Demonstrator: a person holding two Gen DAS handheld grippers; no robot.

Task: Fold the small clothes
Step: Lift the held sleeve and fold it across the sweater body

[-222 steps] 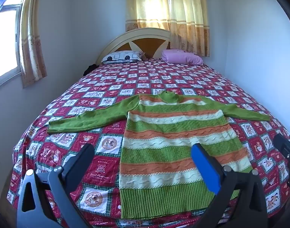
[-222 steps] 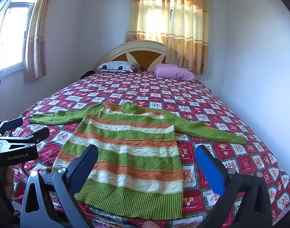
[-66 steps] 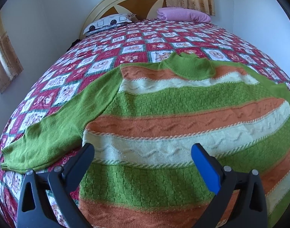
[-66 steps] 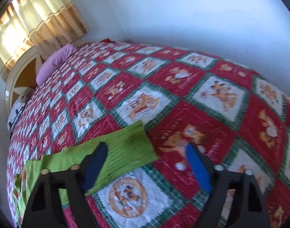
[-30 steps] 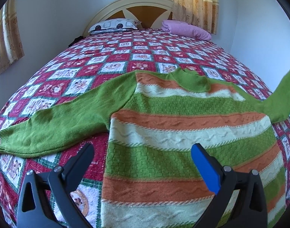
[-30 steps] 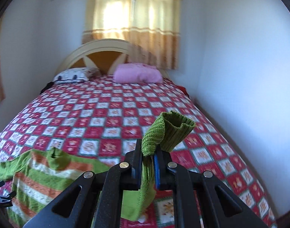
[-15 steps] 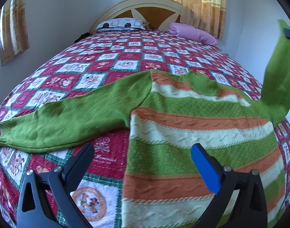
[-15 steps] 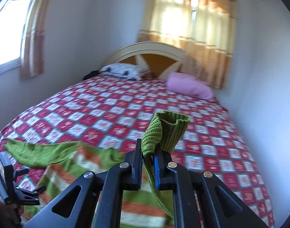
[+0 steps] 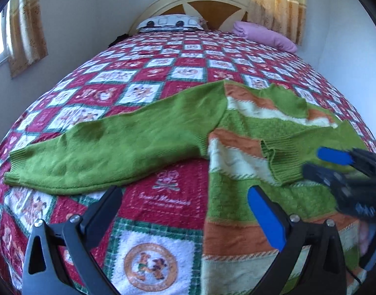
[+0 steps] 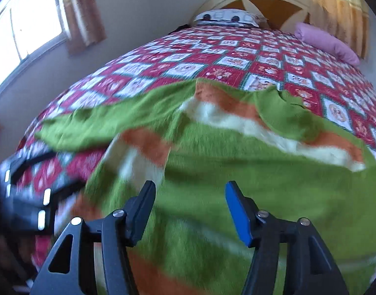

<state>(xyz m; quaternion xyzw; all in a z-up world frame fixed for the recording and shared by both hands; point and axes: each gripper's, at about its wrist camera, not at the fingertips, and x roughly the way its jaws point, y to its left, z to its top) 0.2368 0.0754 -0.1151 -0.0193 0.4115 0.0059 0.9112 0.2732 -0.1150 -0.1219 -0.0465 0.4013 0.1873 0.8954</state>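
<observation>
Ribbed knit sweater (image 9: 143,142), seemingly terry-cloth bedspread (image 9: 163,201), matt

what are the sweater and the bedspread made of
Sweater: looks like knitted yarn, wool or acrylic, matte and slightly fuzzy; ribbed cuff and knit stripes show. Bedspread: seems terry-like woven cloth, soft looped pile visible in the printed squares.

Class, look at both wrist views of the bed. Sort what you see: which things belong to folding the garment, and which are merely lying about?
Belongs to the job:
- striped sweater, right sleeve laid over its body, left sleeve outstretched
- left gripper, open
- right gripper, open

Just lying about:
- pink pillow
- patterned pillow
- checked bedspread
</observation>
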